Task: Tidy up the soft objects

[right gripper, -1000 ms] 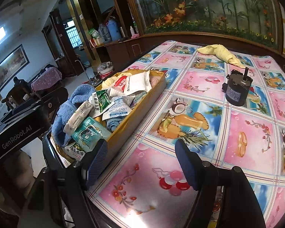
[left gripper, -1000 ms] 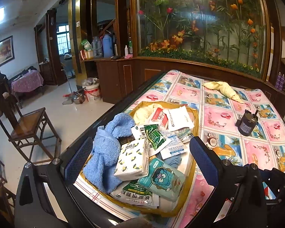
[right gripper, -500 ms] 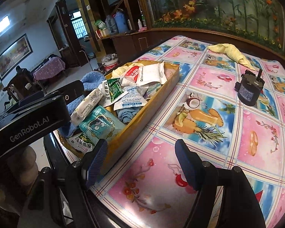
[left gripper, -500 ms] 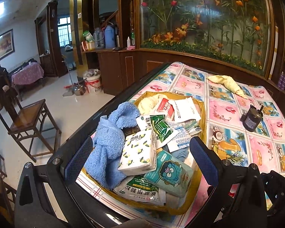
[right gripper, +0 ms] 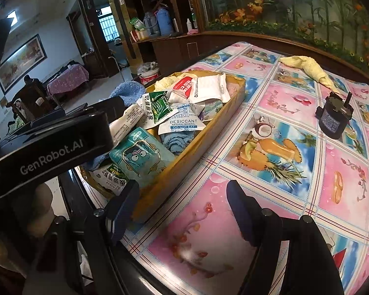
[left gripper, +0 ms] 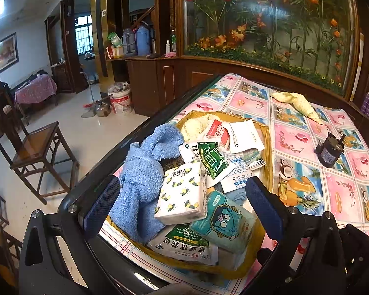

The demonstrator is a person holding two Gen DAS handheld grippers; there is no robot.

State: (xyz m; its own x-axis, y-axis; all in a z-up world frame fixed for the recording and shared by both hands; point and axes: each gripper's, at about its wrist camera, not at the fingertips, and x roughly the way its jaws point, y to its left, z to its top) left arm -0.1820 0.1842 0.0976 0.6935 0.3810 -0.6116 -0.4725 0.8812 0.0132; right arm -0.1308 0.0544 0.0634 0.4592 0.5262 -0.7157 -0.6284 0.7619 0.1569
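A shallow yellow tray (left gripper: 267, 147) sits at the table's near left corner, piled with soft things: a blue towel (left gripper: 142, 172) draped over its left rim, a lemon-print tissue pack (left gripper: 182, 194), a teal cartoon packet (left gripper: 223, 221) and several sachets, among them a desiccant bag (left gripper: 236, 177). My left gripper (left gripper: 182, 207) hovers open just before the pile, holding nothing. A yellow cloth (right gripper: 310, 68) lies loose at the far side of the table. My right gripper (right gripper: 183, 209) is open over the tablecloth beside the tray's (right gripper: 209, 142) right wall, also holding nothing.
A black cylinder with a shaft (right gripper: 334, 120) stands on the flowered tablecloth at the right. The left gripper's body (right gripper: 54, 147) fills the right wrist view's left side. The table's black edge (left gripper: 125, 152) drops to the floor, where a wooden chair (left gripper: 37, 147) stands. A wood-and-glass flower cabinet (left gripper: 270, 24) backs the table.
The right gripper has drifted left toward the tray, and the left gripper's body looms larger in its view. The left gripper has barely moved. Both stay open.
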